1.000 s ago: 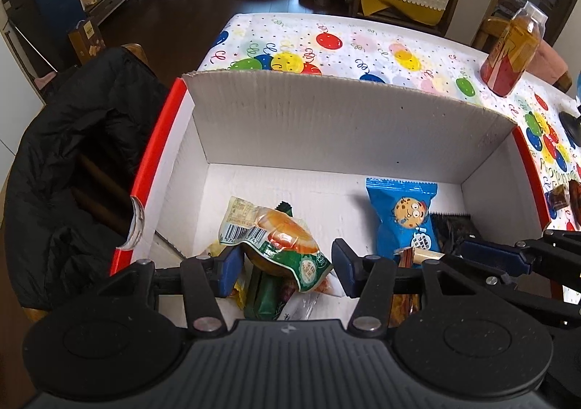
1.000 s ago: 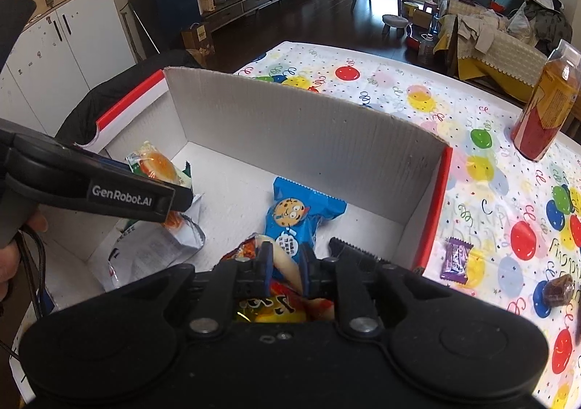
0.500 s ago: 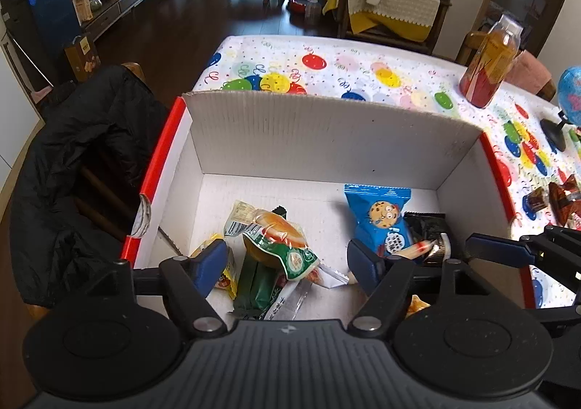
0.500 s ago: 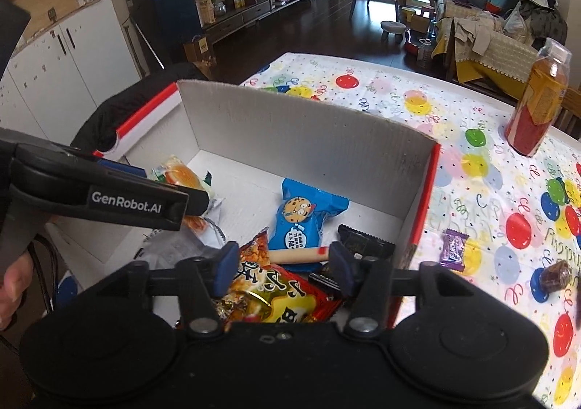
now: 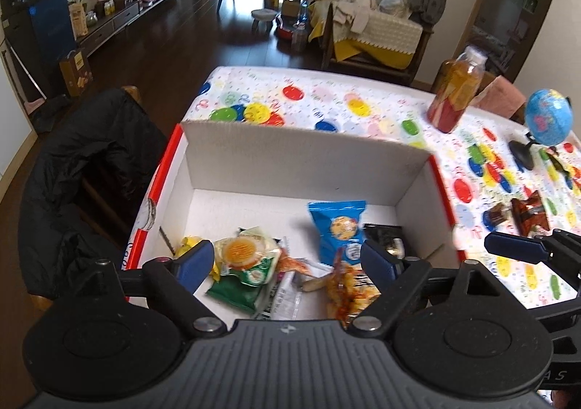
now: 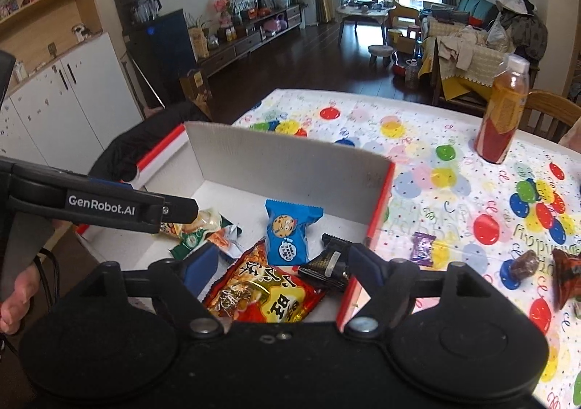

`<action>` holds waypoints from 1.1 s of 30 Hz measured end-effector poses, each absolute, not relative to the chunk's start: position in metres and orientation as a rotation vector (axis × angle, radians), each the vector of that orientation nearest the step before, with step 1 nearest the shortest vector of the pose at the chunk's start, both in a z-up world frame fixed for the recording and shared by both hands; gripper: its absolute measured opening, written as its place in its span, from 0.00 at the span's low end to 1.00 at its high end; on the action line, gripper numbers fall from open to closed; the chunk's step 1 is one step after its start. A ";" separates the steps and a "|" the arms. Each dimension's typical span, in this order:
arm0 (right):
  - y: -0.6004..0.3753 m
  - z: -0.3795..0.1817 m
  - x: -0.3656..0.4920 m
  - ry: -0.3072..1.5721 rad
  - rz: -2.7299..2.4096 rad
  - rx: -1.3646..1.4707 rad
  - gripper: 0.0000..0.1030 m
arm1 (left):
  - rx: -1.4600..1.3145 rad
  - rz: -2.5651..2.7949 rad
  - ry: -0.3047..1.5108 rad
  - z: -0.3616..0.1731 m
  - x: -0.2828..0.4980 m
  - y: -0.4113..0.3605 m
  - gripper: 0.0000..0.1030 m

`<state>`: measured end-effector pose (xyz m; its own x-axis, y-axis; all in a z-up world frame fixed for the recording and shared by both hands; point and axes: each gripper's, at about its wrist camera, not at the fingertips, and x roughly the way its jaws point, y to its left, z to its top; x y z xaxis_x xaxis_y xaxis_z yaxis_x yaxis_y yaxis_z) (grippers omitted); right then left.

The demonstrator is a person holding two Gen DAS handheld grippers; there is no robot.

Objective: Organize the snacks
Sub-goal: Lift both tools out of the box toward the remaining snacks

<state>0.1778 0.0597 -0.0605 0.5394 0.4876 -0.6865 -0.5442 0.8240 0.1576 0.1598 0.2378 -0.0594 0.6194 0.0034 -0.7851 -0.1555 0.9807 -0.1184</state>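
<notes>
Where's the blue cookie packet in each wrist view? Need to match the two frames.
Left wrist: blue cookie packet lies right of centre on the box floor, near the back wall, just above the right fingertip.
Right wrist: blue cookie packet lies mid-frame on the box floor, above the red-and-yellow snack bag.
Shared landmark: the orange drink bottle standing on the balloon tablecloth, upper right in both.

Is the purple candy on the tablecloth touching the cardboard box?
Apart. The right wrist view shows patterned tablecloth between the purple candy and the red edge of the cardboard box.
</notes>
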 end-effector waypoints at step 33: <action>-0.135 -0.045 0.160 0.693 0.337 0.061 0.97 | -0.116 -0.144 0.826 -0.042 0.176 0.066 0.96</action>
